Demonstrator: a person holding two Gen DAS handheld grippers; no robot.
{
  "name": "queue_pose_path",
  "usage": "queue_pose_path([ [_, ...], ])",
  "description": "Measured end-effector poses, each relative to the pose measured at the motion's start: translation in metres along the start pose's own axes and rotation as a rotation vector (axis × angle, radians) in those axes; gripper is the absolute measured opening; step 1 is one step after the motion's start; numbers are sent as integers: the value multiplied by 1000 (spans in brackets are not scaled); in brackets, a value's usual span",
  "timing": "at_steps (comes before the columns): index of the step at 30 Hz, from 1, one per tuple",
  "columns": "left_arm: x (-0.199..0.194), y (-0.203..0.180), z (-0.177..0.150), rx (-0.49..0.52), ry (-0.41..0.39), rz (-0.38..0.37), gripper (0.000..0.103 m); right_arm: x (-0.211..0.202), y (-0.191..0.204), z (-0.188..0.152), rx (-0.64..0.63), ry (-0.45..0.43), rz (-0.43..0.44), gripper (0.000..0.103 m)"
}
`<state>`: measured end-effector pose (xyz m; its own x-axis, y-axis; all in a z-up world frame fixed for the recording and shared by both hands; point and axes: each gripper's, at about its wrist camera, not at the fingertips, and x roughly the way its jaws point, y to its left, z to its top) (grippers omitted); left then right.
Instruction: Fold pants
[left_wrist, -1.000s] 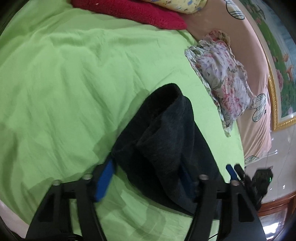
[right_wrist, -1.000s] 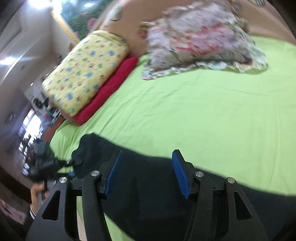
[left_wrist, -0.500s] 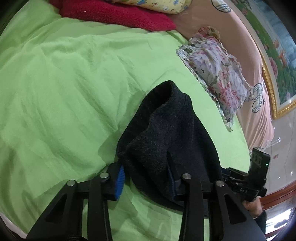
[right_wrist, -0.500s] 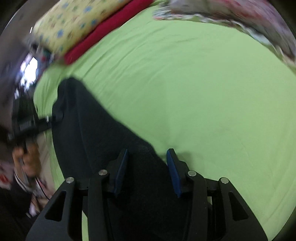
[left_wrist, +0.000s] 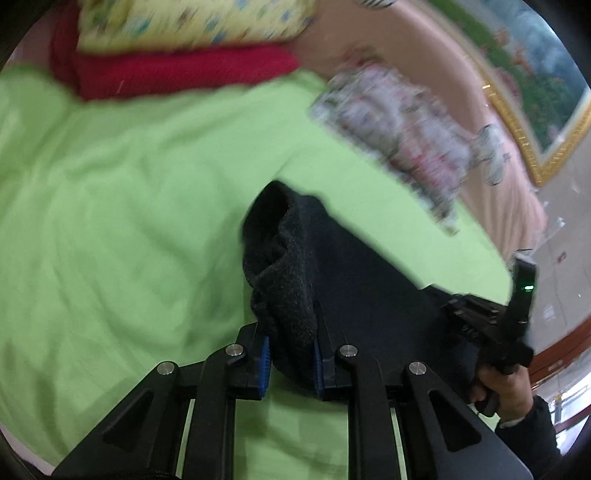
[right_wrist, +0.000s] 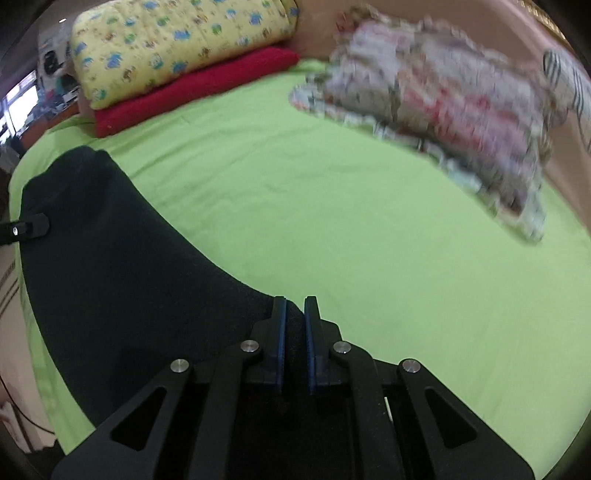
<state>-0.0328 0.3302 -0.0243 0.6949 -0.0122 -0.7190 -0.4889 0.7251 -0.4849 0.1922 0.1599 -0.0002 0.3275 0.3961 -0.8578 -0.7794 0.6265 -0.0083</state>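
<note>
On green sheet (right_wrist: 332, 221), dark, seemingly fleecy pants (left_wrist: 332, 266) lie bunched.

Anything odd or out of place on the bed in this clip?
Nothing stands out. The black pants lie on the green sheet, bunched where the left gripper pinches them and gripped at the other edge by the right gripper. The pillows are blurred.

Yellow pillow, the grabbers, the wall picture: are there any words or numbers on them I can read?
No words or numbers can be read anywhere.
yellow pillow: little cartoon pictures only, no letters visible.
framed picture: painted scenery, no writing visible.
left gripper and right gripper, both shut on the black pants: no readable labels.
floral pillow: too blurred to tell.
</note>
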Motion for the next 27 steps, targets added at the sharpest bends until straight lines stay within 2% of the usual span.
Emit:
queue_pose_path([
  [2, 2, 9, -4, -18, 17, -23, 23, 8, -1, -6, 26, -8, -25, 12],
  [4, -8, 9, -5, -4, 6, -12, 31, 5, -8, -5, 86, -28, -9, 18],
  [6, -21, 3, -5, 38, -27, 41, 40, -12, -13, -5, 137, -78, 10, 34],
  [8, -39, -2, -5, 77, -76, 100, 42, -31, -14, -8, 181, -130, 45, 42],
  [12, -59, -19, 1, 96, -125, 82, 46, -77, -20, -28, 258, -219, 103, 55],
  [16, -61, -47, 2, 143, -124, 44, 50, -106, -35, -60, 372, -262, 128, 58],
  [18, -54, -64, 0, 170, -104, 18, 54, -112, -45, -77, 433, -256, 134, 59],
  [27, -12, -138, -27, 295, 7, -83, 58, -157, -76, -149, 598, -285, 56, 59],
])
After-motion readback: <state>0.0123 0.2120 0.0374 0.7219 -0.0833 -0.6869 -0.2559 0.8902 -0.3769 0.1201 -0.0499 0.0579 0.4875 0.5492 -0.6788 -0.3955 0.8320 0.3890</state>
